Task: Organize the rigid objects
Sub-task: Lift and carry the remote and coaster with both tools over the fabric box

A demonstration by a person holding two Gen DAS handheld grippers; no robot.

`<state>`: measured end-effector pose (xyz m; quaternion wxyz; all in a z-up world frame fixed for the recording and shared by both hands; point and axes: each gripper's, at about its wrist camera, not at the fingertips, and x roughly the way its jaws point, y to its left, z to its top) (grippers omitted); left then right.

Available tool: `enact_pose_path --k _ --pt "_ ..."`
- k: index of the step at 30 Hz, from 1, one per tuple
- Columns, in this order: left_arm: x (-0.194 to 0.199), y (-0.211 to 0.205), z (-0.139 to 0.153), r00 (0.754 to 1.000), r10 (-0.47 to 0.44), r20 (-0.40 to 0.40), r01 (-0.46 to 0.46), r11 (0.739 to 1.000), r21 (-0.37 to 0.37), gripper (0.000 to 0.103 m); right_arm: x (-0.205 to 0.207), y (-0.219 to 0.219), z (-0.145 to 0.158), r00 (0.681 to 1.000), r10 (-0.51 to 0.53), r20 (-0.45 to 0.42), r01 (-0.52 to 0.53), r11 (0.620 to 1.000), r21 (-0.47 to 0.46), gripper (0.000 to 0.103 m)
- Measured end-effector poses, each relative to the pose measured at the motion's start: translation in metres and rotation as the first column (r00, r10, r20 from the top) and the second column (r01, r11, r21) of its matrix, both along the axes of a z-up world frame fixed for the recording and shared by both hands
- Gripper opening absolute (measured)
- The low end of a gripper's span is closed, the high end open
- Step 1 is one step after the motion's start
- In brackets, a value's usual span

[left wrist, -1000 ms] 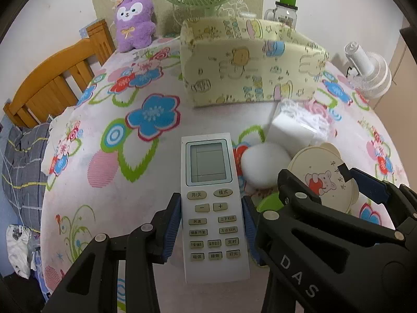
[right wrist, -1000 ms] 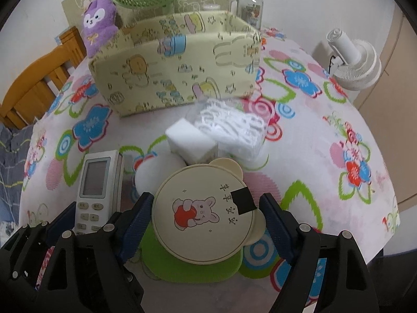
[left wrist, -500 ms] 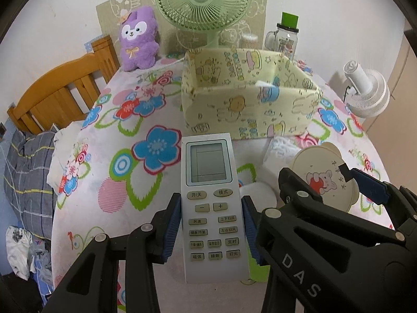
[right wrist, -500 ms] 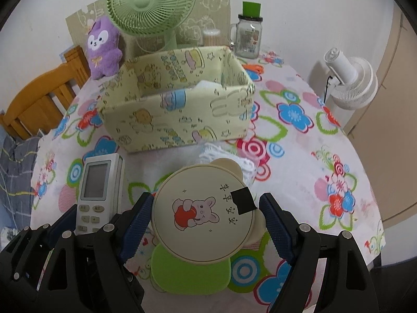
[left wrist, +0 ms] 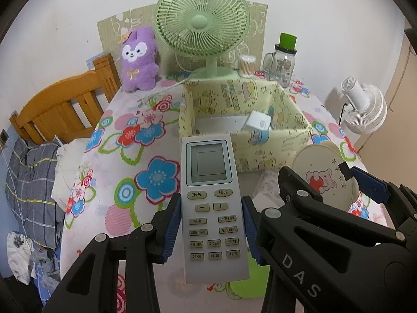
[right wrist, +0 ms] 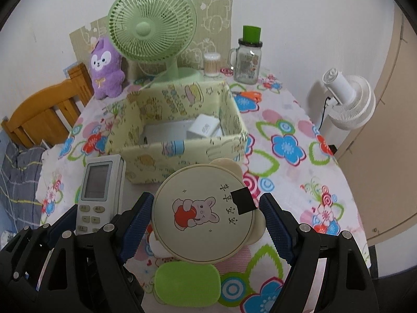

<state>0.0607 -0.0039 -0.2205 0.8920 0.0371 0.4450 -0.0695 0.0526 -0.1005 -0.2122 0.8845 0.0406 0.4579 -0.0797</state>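
Left tongs (left wrist: 211,230) clamped on a white air-conditioner remote (left wrist: 211,200), held above the tabletop (left wrist: 125,172) just before the yellow fabric box (right wrist: 182,154). Inside that box: a white charger block (right wrist: 203,129) on a flat white item. Right tongs (right wrist: 206,225) clamped on a round cream rabbit-print lid (right wrist: 204,214), likewise before the box.

White remote control (left wrist: 212,203): long, grey screen at far end, rows of buttons below, held in air face up, lower half clamped at both sides between blue pads. Round cream case (right wrist: 206,215) with small ears: rabbit drawing, black tape piece on lid, held tilted above table, gripped at both sides. Yellow cartoon-print fabric box (right wrist: 182,151): open top, stands on flowered tablecloth beyond both; white block (right wrist: 203,127) and flat white item, perhaps paper, seen inside. Green pad (right wrist: 186,280) lies on table under case.
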Motion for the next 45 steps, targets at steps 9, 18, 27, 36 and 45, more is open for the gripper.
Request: enact_pose_path --k 9,18,27,36,45 --pt "0.006 -0.006 0.018 1.000 0.005 0.012 -0.004 1.000 -0.016 0.047 0.007 -0.008 0.019 1.000 -0.004 0.019 0.004 1.000 0.000 0.084" --pt "0.014 -0.010 0.038 0.999 0.022 0.048 -0.020 0.999 -0.026 0.046 0.018 -0.011 0.039 0.998 0.018 0.058 -0.018 1.000 -0.004 0.084" --pt "0.026 -0.016 0.047 0.998 0.031 0.063 -0.028 0.999 -0.038 0.046 0.031 -0.018 0.048 0.997 0.022 0.074 -0.022 1.000 -0.004 0.084" --pt "0.044 -0.021 0.047 0.997 0.038 0.064 -0.036 0.999 -0.040 0.046 0.049 -0.022 0.048 0.997 0.028 0.074 -0.028 1.000 -0.003 0.084" --pt "0.073 -0.026 0.042 0.997 0.042 0.062 -0.040 0.999 -0.035 0.046 0.081 -0.026 0.040 0.997 0.032 0.065 -0.032 0.999 -0.002 0.084"
